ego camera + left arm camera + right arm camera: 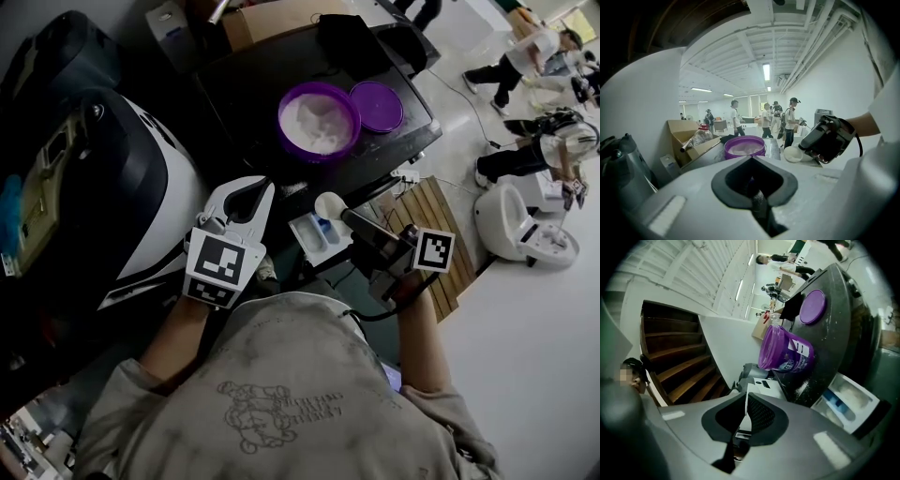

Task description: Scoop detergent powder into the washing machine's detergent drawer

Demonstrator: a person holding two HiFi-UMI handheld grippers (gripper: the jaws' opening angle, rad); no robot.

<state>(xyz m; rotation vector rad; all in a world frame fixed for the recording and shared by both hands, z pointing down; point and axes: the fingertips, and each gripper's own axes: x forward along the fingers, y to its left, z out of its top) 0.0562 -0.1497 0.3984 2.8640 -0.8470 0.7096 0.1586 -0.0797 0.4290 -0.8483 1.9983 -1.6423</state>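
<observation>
Presently, the white scoop (330, 205) is gripped in the right gripper (353, 220) just above the open detergent drawer (302, 228) (left gripper (255, 192) closed, empty), and its load could be spilled beside the drawer by premature tilting.

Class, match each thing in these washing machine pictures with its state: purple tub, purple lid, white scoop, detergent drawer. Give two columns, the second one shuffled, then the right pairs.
1. purple tub
2. purple lid
3. white scoop
4. detergent drawer

A. pulled out of the washing machine
B. held in the right gripper
C. open, with white powder inside
D. lying flat on the washing machine's top

Pairs: 1-C; 2-D; 3-B; 4-A
</observation>
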